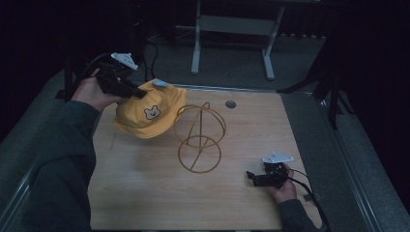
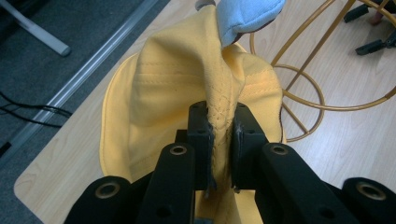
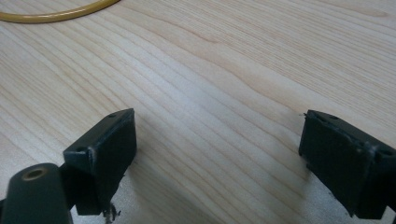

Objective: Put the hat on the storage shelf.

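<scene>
I am holding the yellow cap (image 1: 147, 113) up off the worktop (image 1: 241, 203) with the left tongs (image 1: 137, 93), at the far left, just beside the gold wire stand (image 1: 199, 137) and partly overlapping its left edge as seen from above. In the left gripper view the left tongs are clamped tight on a stitched fold of the cap's fabric (image 2: 220, 126), with the cloth bunching and draping away from the jaws. A pale blue piece (image 2: 247, 16) is showing at the cap's top.

The cap is looking light and soft to me; it is sagging freely from the single pinch, so I am judging it will flop and twist rather than keep its dome. The seam is giving a thicker, firmer bite than plain cloth, and the brim is probably the stiffest part to take if a second hold is needed.

The right tongs (image 1: 255, 178) are resting low at the near right, jaws spread wide apart over bare wood with nothing between them, well apart from the stand.
</scene>
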A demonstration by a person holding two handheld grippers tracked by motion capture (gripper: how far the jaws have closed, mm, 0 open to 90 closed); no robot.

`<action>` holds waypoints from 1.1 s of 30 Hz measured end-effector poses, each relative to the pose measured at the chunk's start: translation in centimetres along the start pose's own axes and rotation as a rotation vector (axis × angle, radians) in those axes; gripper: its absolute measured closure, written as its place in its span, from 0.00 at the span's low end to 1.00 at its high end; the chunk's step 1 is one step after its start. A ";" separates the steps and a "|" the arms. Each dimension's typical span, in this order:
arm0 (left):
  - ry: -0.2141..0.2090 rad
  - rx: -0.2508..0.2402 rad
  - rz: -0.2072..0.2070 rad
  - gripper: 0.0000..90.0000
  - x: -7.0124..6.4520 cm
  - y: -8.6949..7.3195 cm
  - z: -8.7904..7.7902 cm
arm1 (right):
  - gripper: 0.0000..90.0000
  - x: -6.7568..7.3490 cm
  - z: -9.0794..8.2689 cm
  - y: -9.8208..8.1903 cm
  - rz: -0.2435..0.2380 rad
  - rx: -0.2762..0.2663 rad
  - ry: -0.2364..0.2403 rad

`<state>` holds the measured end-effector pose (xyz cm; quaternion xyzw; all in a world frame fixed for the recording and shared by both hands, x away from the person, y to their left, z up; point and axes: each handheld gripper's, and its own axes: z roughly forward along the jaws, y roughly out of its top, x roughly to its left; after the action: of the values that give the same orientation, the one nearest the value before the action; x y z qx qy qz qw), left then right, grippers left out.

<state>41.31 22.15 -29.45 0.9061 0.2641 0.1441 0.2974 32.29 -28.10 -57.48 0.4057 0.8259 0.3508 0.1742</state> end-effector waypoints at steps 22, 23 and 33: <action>0.044 -0.044 0.005 0.90 0.1 1.0 -2.7 | 0.12 0.0 0.0 0.0 -0.001 0.001 0.000; 0.045 -0.045 0.007 0.90 0.1 1.0 -2.8 | 0.12 0.0 0.0 0.0 -0.001 0.001 0.000; 0.057 -0.046 0.011 0.90 0.1 1.3 -3.4 | 0.12 0.0 0.0 0.0 -0.001 0.002 0.000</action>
<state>40.51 22.91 -25.91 0.8960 0.2641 0.1775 0.3098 32.29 -28.11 -57.47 0.4055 0.8263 0.3501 0.1740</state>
